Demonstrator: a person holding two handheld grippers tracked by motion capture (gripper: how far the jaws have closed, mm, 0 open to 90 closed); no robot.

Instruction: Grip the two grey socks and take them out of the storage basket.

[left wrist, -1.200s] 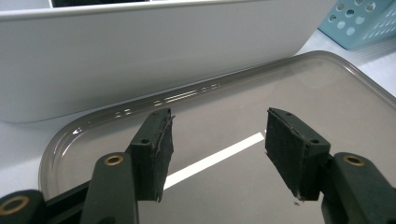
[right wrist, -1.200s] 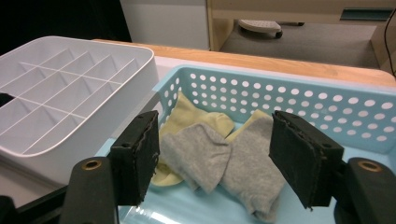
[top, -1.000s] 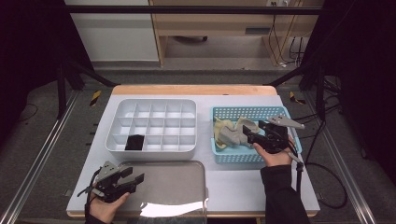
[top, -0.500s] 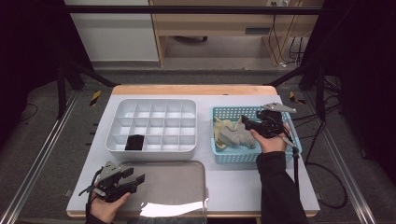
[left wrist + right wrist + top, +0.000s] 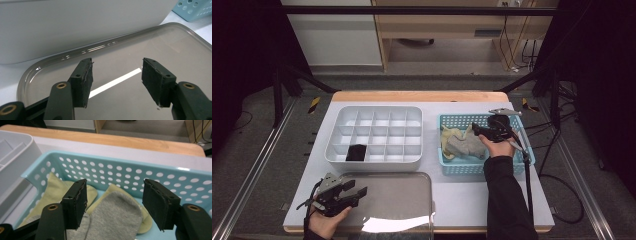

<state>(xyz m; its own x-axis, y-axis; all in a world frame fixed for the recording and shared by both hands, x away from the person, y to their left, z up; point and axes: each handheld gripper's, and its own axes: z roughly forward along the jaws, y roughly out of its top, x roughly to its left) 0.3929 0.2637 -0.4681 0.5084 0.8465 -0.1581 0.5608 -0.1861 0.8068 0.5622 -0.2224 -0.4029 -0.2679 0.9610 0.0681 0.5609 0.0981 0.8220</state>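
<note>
Socks lie heaped in the blue basket at the right of the counter; grey ones on top, pale yellow beneath. Divided white tray sits left of the basket, the two close together. One dark item, likely a sock, fills a front-row compartment, second from the left; the other compartments look bare. Judgement: sorting has hardly begun, one piece placed, the heap still to move.

Right hand-held gripper hangs over the basket, jaws apart, nothing between them; the right gripper view has the grey sock just below and ahead of the pads. Not yet gripped.

Left hand-held gripper rests low at the front left, jaws apart and empty, over the clear grey lid lying flat in front of the tray.

Room: basket walls are perforated and higher than the socks, so a lift must clear the rim before crossing to the tray. Tray wall is likewise raised. Open counter lies in front of the basket; the wooden far edge is well apart from the work.
</note>
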